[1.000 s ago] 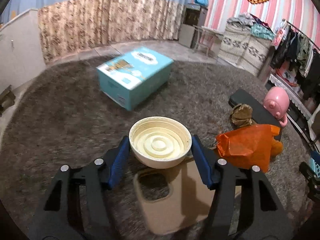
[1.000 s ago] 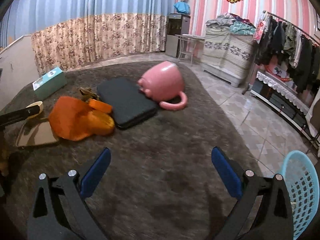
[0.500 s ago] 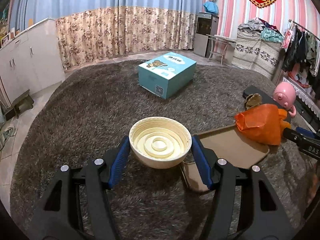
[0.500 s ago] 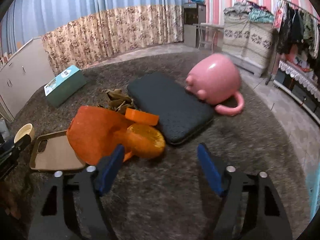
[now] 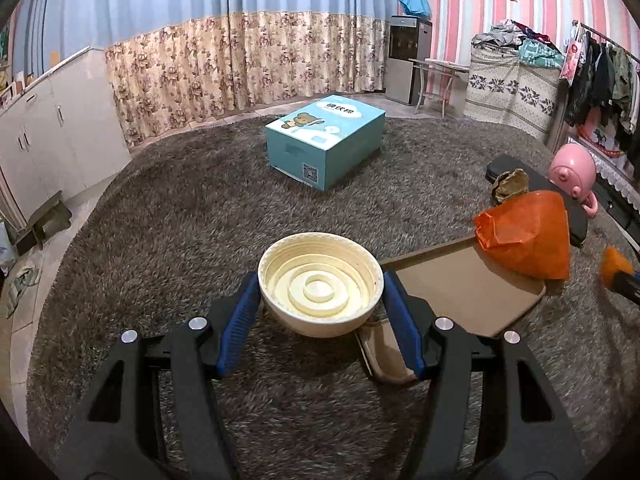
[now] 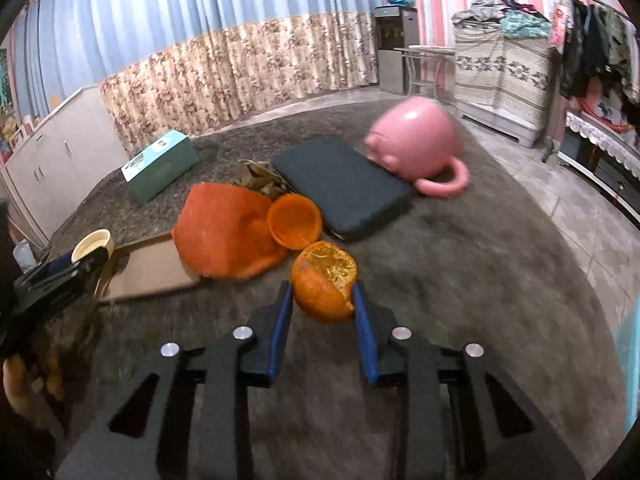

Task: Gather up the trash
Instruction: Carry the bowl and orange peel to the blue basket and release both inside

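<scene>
My left gripper (image 5: 320, 300) is shut on a cream plastic lid (image 5: 320, 282), held above the grey carpet; it also shows in the right wrist view (image 6: 93, 245). My right gripper (image 6: 322, 300) has its blue fingers against both sides of an orange peel half (image 6: 325, 282) on the carpet. An orange plastic bag (image 6: 224, 236) and a second peel cup (image 6: 295, 221) lie just beyond it. The bag (image 5: 524, 236) rests partly on a brown phone case (image 5: 460, 292).
A teal box (image 5: 326, 140) stands further back on the carpet. A dark flat pad (image 6: 344, 186), a pink pig-shaped mug (image 6: 416, 144) and crumpled brown paper (image 6: 260, 178) lie near the bag. Tiled floor lies to the right; white cabinets line the left wall.
My right gripper moved forward to the orange peel half and closed its fingers around it. My left gripper kept the lid and turned slightly left and up.
</scene>
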